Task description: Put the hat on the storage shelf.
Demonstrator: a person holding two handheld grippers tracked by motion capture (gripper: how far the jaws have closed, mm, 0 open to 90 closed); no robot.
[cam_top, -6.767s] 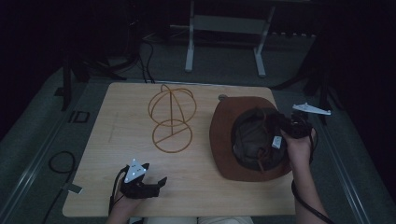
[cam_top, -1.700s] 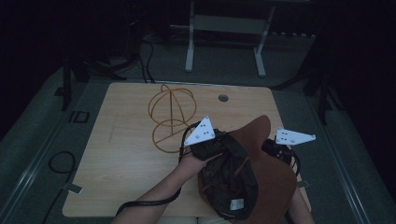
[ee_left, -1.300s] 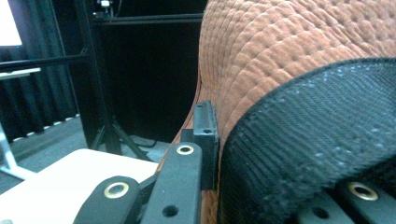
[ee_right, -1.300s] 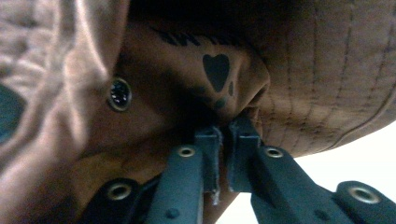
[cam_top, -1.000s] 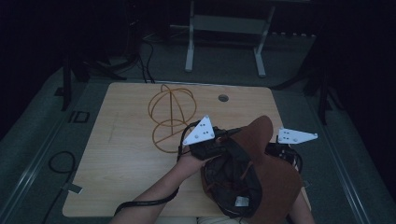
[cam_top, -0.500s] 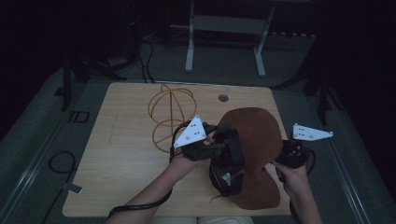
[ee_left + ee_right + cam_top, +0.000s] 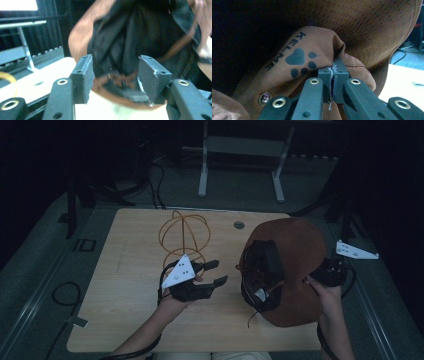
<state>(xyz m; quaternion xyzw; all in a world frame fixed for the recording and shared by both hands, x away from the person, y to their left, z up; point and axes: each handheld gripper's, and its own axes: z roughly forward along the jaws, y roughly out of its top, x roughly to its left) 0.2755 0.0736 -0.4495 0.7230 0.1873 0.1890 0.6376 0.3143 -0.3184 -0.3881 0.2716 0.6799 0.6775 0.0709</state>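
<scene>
High view: brown hat (image 7: 295, 270) stands tilted on edge at the table's (image 7: 130, 270) right side, dark lining and open inside turned toward the left gripper (image 7: 216, 273); a thin cord hangs from it onto the tabletop. Right gripper (image 7: 320, 276) sits at the hat's right edge w/ the person's hand behind it; white three-cornered plate sticks out to the right. Left gripper is apart from the hat, just left of it, jaws spread and pointing at the opening; nothing between them. They have just been opening. Orange wire stand (image 7: 184, 236) is behind the left gripper, near the table's middle.

Left gripper view: both black jaws stand well apart; hat (image 7: 140, 40) is beyond them, blurred; dark lining and a brown strap show in the gap, but pads don't press on anything. A bit of the orange wire stand (image 7: 7, 77) shows at the far left edge; light table (image 7: 37, 85) below.

Right gripper view: right gripper (image 7: 333, 75) has its jaws pressed together, pinching a fold of the hat's (image 7: 367, 30) brown cloth; printed on the cloth beside the jaws are a dark paw mark and what prob. reads "KELME". A metal eyelet (image 7: 265, 98) shows lower left; table (image 7: 404, 77) at right.
</scene>
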